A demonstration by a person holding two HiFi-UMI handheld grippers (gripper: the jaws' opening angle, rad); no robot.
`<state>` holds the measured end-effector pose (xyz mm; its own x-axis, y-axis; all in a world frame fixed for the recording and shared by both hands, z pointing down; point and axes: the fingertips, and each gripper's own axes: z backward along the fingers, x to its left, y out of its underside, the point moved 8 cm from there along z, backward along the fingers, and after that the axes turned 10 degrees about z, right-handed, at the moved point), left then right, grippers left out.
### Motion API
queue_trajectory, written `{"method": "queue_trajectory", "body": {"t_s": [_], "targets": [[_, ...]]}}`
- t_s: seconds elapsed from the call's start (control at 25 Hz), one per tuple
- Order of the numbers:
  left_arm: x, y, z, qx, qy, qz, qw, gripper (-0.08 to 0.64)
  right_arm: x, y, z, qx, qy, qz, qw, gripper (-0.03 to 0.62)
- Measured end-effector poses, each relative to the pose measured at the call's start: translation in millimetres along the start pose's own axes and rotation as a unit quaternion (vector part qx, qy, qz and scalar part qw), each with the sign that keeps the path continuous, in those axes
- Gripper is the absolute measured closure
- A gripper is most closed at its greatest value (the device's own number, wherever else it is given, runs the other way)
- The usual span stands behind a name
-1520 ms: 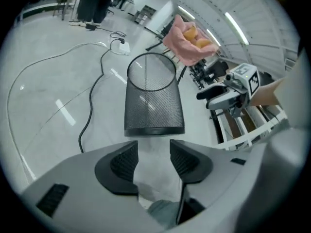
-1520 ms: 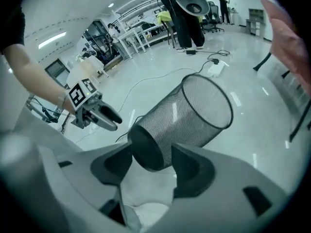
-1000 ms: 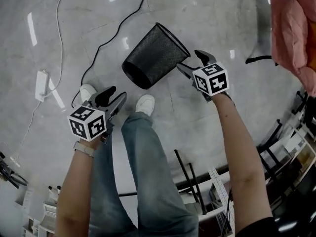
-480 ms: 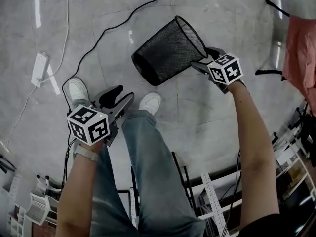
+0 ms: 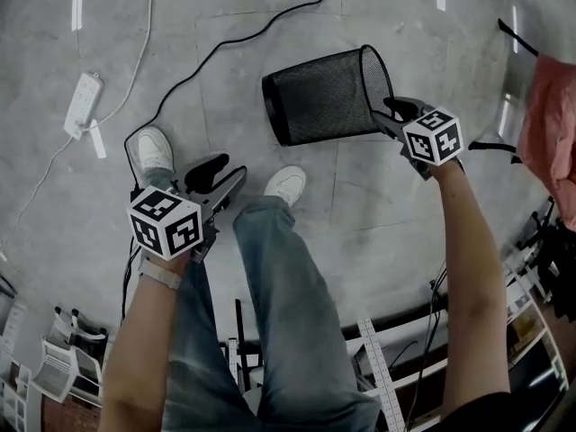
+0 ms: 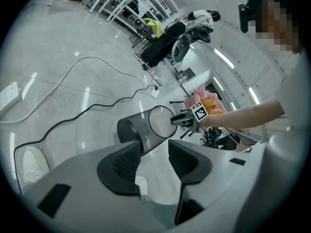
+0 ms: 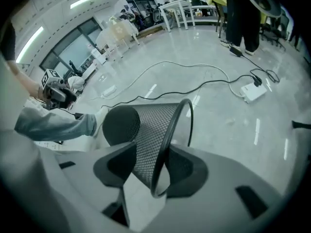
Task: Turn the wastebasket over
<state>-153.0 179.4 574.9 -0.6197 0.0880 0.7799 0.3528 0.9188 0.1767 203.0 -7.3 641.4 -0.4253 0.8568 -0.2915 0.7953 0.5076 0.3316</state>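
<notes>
Right gripper (image 7: 153,159): jaws had just closed on basket (image 5: 328,97) rim (image 7: 166,140) | basket: tipped sideways | risk: thin rim could slip from the one-point pinch, dropping basket

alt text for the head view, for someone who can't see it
Seen from above, the right gripper holds a black wire-mesh wastebasket on its side by the rim, clamped between its jaws, over a grey floor. The left gripper hangs open and empty between the person's white shoes; both grippers' jaws have just been closing.
</notes>
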Motion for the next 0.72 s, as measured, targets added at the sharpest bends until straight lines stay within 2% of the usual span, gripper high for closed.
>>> {"method": "queue_trajectory", "body": {"t_s": [0.2, 0.52, 0.6, 0.72], "targets": [[-6, -10, 14, 0.0, 0.013, 0.001, 0.9999, 0.377, 27, -18, 13, -0.012, -0.03, -0.031, 0.999, 0.478], [-13, -42, 47, 0.019, 0.046, -0.029, 0.9984, 0.383, 111, -60, 18, -0.014, -0.06, -0.013, 0.998, 0.563], [-11, -49, 58, 0.032, 0.049, -0.038, 0.9975, 0.383, 129, -73, 16, -0.016, -0.049, -0.015, 0.999, 0.565], [-8, -64, 74, 0.044, 0.055, -0.05, 0.9963, 0.385, 145, -91, 13, 0.008, -0.001, 0.001, 1.0, 0.564]]}}
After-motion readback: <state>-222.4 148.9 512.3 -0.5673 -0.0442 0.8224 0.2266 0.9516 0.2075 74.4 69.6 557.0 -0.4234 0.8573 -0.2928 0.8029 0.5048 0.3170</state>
